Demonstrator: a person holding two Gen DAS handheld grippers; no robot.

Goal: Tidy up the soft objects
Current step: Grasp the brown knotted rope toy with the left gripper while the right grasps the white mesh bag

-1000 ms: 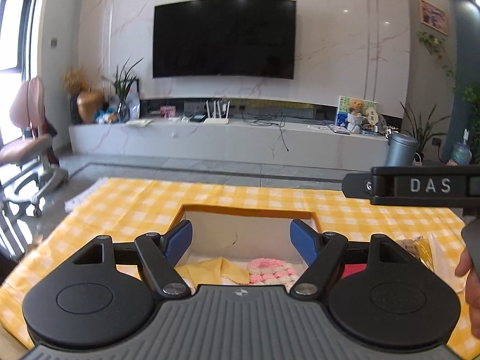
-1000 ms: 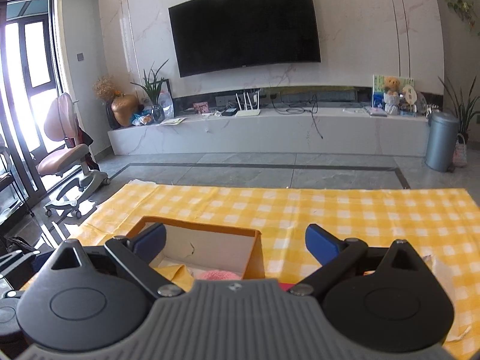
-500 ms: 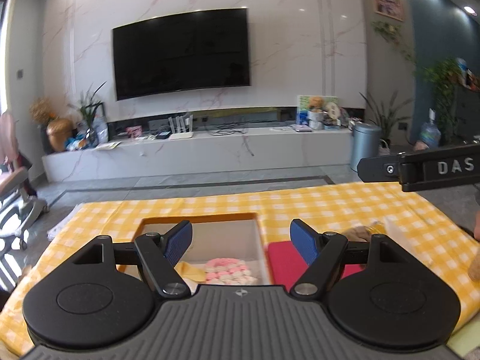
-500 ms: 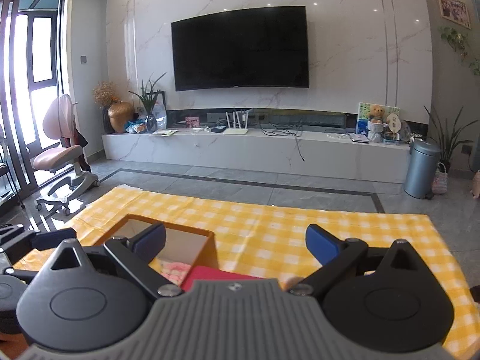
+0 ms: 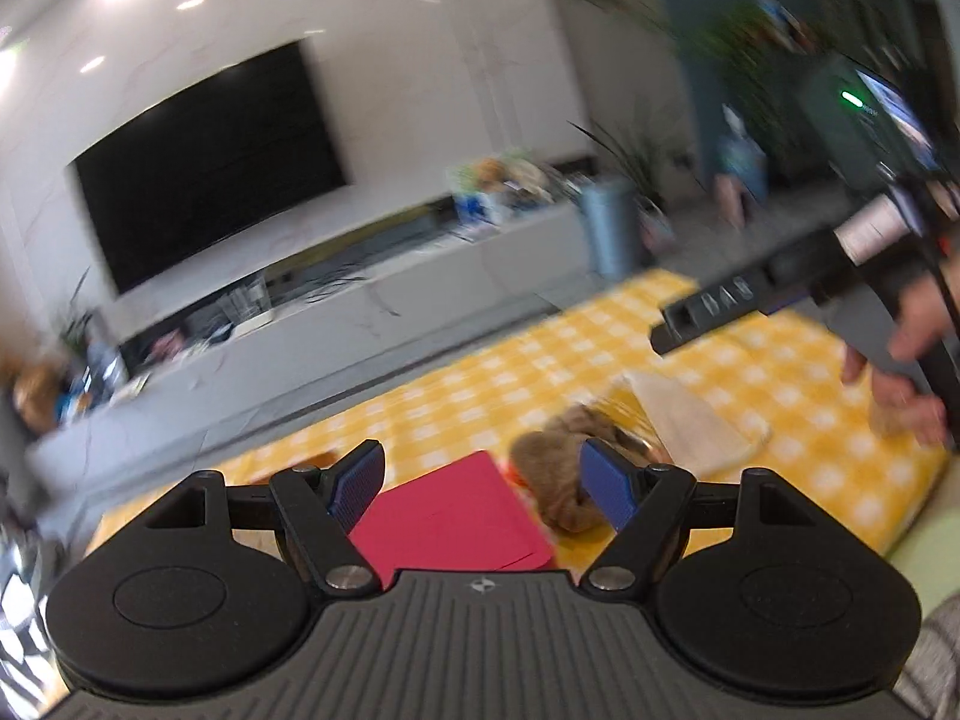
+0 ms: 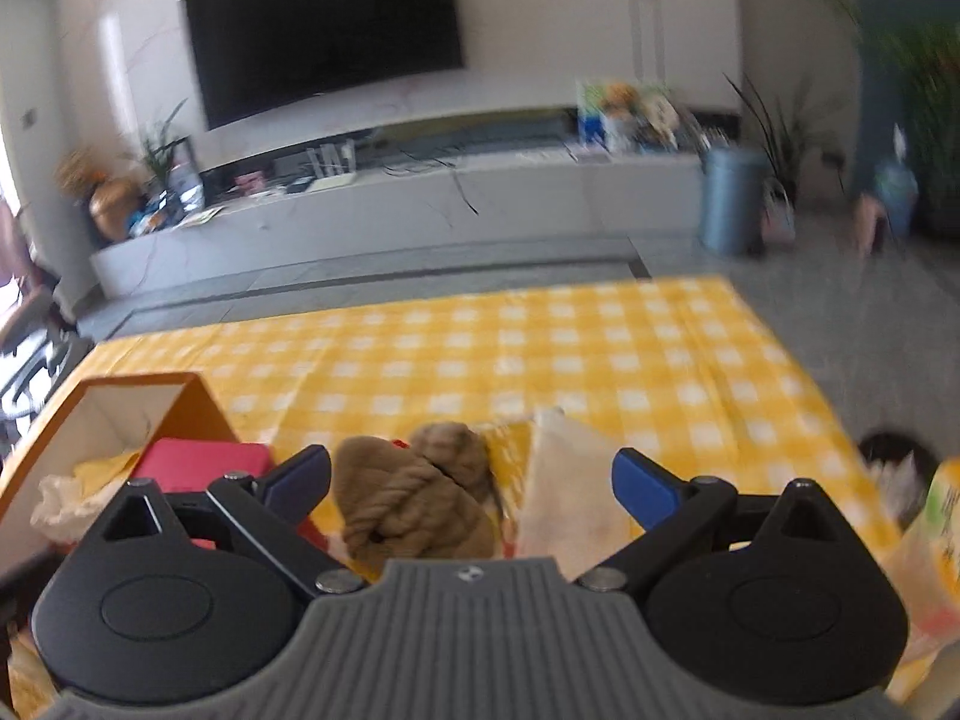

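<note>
A brown knotted soft toy lies on the yellow checked tablecloth, between my right gripper's open blue fingers. A pale folded cloth lies just right of it. An orange box at the left holds yellow and white soft items, and a red flat pad rests against it. In the left wrist view my left gripper is open and empty above the red pad, with the brown toy and pale cloth beyond. The right gripper's body shows there at the right.
A plastic bag sits at the table's right edge. Beyond the table are a grey floor, a TV console, a bin and plants. Both views are motion-blurred.
Both grippers swung right, away from the orange box. The brown toy and pale cloth now sit in front of the right gripper; the left gripper is now over the red pad and tilted.
</note>
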